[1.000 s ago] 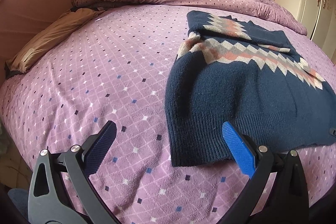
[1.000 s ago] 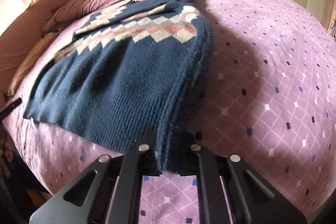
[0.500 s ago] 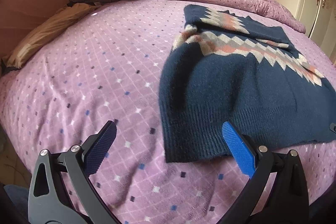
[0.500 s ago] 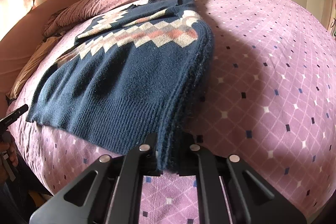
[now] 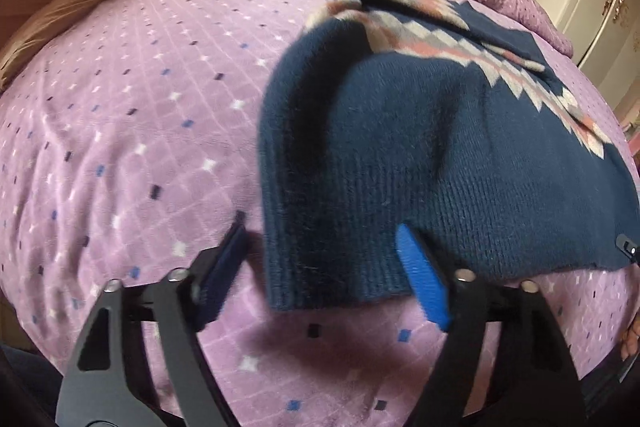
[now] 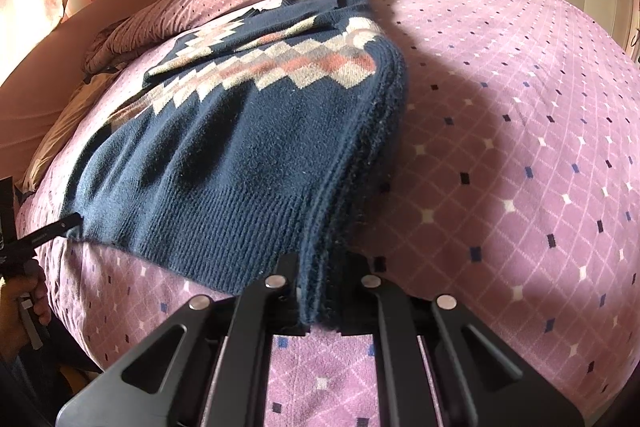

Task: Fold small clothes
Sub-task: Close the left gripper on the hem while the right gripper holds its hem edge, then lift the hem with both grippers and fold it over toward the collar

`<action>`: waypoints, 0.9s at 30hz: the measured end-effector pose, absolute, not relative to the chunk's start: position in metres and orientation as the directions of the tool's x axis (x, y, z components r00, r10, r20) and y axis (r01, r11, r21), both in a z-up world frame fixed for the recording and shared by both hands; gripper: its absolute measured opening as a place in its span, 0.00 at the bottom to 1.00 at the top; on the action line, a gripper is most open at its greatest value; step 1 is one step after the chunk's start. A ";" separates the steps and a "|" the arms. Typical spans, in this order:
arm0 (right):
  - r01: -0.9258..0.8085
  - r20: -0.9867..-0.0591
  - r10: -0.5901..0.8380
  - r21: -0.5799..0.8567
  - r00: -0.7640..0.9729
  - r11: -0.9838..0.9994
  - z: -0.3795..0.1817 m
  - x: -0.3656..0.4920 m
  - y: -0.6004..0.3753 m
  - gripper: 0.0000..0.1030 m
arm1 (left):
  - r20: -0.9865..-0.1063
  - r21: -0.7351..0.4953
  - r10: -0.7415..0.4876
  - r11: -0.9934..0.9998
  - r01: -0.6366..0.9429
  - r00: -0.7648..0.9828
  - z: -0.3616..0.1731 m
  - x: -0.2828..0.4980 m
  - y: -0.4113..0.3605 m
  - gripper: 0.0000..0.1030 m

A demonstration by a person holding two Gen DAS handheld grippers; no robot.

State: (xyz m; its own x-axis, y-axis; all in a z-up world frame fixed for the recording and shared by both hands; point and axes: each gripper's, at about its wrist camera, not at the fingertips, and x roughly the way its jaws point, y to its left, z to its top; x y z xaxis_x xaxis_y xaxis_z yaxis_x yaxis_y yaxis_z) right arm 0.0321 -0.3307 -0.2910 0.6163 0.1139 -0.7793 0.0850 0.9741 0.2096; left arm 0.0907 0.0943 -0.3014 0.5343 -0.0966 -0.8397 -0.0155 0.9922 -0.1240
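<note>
The sweater [image 5: 420, 155] is lying on the bed [image 5: 132, 115], already folded lengthwise. The right gripper [image 6: 320, 307] is pinching the hem corner tight on its side. The left gripper [image 5: 320, 267] is straddling the other corner, jaws spread but just been closing, not gripping yet. I'd get both layers in before clamping, then be lifting both corners evenly.

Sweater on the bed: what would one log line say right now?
sweater: flat on bed | right gripper: shut on hem corner | left gripper: closing around other corner, not gripping
</note>
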 end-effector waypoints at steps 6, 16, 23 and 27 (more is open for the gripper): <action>0.086 -0.779 0.117 0.214 0.617 0.973 -0.291 0.032 -0.331 0.06 | -0.829 -0.136 -0.119 0.991 0.010 0.547 -0.297 0.094 0.082 0.23; 0.059 -0.750 0.138 0.231 0.647 0.971 -0.284 0.031 -0.330 0.06 | -0.765 -0.171 -0.148 0.985 0.024 0.627 -0.268 0.091 0.094 0.08; 0.057 -0.710 0.156 0.267 0.687 0.962 -0.271 0.030 -0.337 0.06 | -0.741 -0.158 -0.147 0.986 0.043 0.655 -0.249 0.093 0.095 0.08; 0.048 -0.694 0.158 0.267 0.703 0.963 -0.262 0.033 -0.338 0.06 | -0.720 -0.147 -0.148 0.987 0.059 0.678 -0.234 0.100 0.094 0.08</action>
State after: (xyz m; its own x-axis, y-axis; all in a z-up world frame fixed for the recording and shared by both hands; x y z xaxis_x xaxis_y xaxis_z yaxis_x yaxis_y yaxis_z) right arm 0.0329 -0.3384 -0.2618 0.7028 0.1575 -0.6937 0.0475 0.9626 0.2667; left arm 0.0999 0.0938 -0.2335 0.6775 -0.1479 -0.7204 0.0593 0.9874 -0.1470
